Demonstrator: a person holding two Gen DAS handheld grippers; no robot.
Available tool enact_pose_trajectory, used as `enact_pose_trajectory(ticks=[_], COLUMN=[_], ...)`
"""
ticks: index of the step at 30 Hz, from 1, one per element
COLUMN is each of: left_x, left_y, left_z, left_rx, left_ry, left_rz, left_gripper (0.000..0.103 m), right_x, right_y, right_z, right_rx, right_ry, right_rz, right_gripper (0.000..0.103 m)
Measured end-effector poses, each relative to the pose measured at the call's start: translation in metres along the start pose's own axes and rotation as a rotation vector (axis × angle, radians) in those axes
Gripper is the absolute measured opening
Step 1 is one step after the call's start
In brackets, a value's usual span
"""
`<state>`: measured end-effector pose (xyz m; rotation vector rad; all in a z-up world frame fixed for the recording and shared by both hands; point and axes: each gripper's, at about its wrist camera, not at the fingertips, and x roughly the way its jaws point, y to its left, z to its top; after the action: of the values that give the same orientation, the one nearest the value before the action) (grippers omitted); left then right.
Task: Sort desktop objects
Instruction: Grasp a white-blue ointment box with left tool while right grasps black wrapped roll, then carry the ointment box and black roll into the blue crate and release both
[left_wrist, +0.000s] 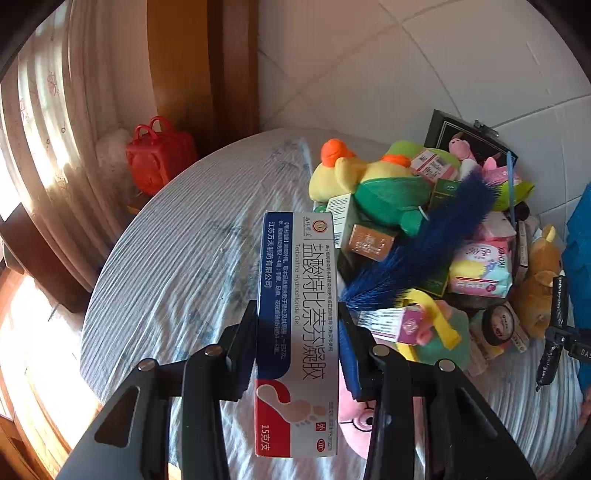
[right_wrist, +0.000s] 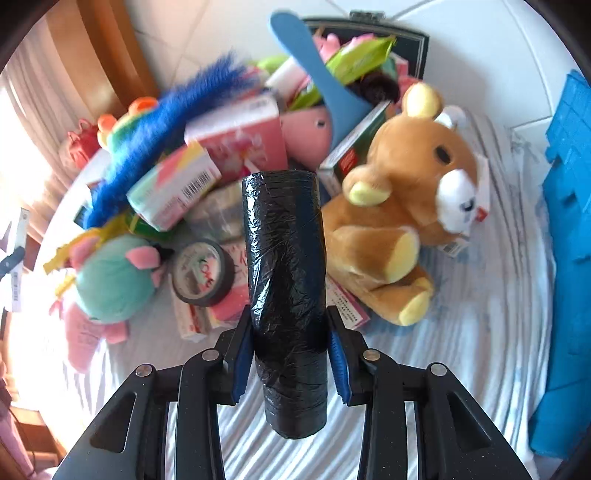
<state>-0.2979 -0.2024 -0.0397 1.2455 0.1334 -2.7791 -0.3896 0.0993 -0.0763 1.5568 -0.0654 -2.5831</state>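
White "Tetbinafine Hydrochloride Gel" carton (left_wrist: 297, 332)

1. Red handled bag (left_wrist: 161, 158) on floor beside wooden door frame (left_wrist: 229, 66).
2. Patterned curtain (left_wrist: 48, 122) at left, sunlit.
3. White tiled wall (left_wrist: 424, 62) behind table.
4. Blue crate (right_wrist: 569, 236) at right edge.

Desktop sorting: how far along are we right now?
Nothing looks sorted yet. In hand: the left claw is clamped on the medicine box, the right claw on the black bag roll. Left: the pile with the brown bear, blue feather duster, tape roll and other boxes.
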Motion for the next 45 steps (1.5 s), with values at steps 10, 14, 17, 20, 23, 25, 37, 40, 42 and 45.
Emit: enact_pose_trajectory(ticks=[10, 14, 17, 20, 23, 25, 37, 40, 42, 45], left_x=[-0.041, -0.061, -0.081, -0.102, -0.122, -0.136, -0.216, -0.233, -0.243, -0.247], left_y=[-0.109, -0.162, -0.206, -0.247, -0.29, -0.319, -0.483, -0.522, -0.55, -0.599], left_z=[0.022, 0.027, 0.032, 0.039, 0.045, 0.048, 0.058, 0.061, 0.062, 0.064], left_rx=[0.153, 0.211, 0.265, 0.294, 0.333, 0.367, 0.525, 0.549, 0.571, 0.604], left_ry=[-0.063, -0.092, -0.133, -0.178, -0.211, -0.235, -0.335, -0.34, -0.328, -0.259], left_rz=[-0.175, -0.254, -0.32, -0.388, -0.442, -0.468, -0.631, -0.665, -0.692, -0.723], left_gripper=[0.038, 0.038, 0.038, 0.038, 0.038, 0.038, 0.038, 0.038, 0.038, 0.038], right_x=[-0.134, -0.194, -0.232, -0.264, -0.297, -0.321, -0.382, -0.376, -0.369, -0.358], right_y=[-0.024, -0.052, -0.072, -0.089, -0.112, -0.133, -0.296, -0.338, -0.363, -0.401], right_z=[0.009, -0.002, -0.005, -0.01, -0.014, -0.017, -0.023, -0.022, -0.022, -0.016], right_rx=[0.015, 0.049, 0.059, 0.066, 0.087, 0.107, 0.251, 0.266, 0.279, 0.304], right_ry=[-0.294, -0.441, -0.518, -0.574, -0.624, -0.655, -0.54, -0.47, -0.43, -0.362], right_rz=[-0.04, -0.078, -0.106, -0.141, -0.157, -0.187, -0.444, -0.463, -0.467, -0.461], right_gripper=[0.036, 0.036, 0.036, 0.036, 0.036, 0.036, 0.036, 0.036, 0.036, 0.036])
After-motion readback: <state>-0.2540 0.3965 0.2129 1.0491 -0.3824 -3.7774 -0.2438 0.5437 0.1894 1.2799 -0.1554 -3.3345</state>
